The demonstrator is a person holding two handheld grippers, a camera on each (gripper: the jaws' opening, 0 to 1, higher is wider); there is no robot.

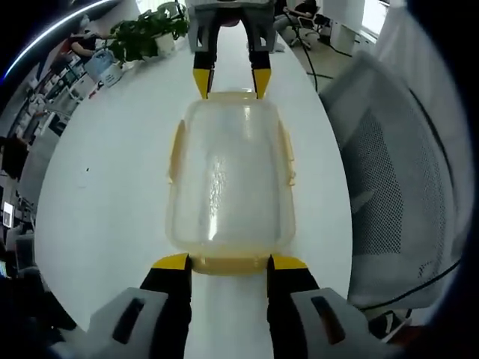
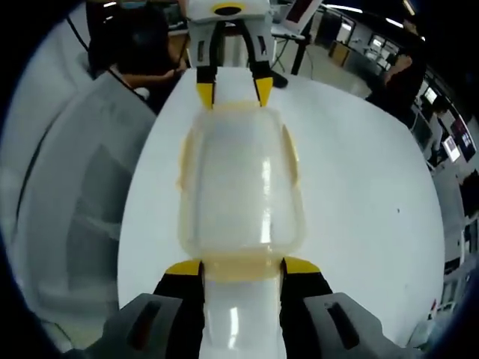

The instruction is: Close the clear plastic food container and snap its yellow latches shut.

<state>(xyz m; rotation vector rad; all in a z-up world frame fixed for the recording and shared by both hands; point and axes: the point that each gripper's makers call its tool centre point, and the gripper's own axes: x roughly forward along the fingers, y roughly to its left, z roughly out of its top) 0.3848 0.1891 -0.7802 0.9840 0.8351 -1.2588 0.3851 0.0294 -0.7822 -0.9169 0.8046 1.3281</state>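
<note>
The clear rectangular plastic food container (image 1: 228,176) with its lid on sits on the long white surface (image 1: 105,187), roughly midway between the two long edges, its long axis running along the surface's length. Pale yellow latches (image 1: 287,153) run along both long sides of the container; whether they are snapped down cannot be told.

Left gripper view: left tool (image 1: 228,262), black jaws with yellow tips, stands at the near short end of the container, jaws set wide, the tips on either side of that end's yellow latch (image 1: 228,264). Contact with the latch cannot be confirmed. Right tool (image 1: 232,81) faces it at the far short end, jaws likewise apart, tips at the container's corners.

Right gripper view: the same arrangement from the opposite end. Neither tool grips anything.

A potted green plant (image 1: 146,34) stands near the far end of the surface. A grey mesh office chair (image 1: 397,187) sits beside one long edge.
</note>
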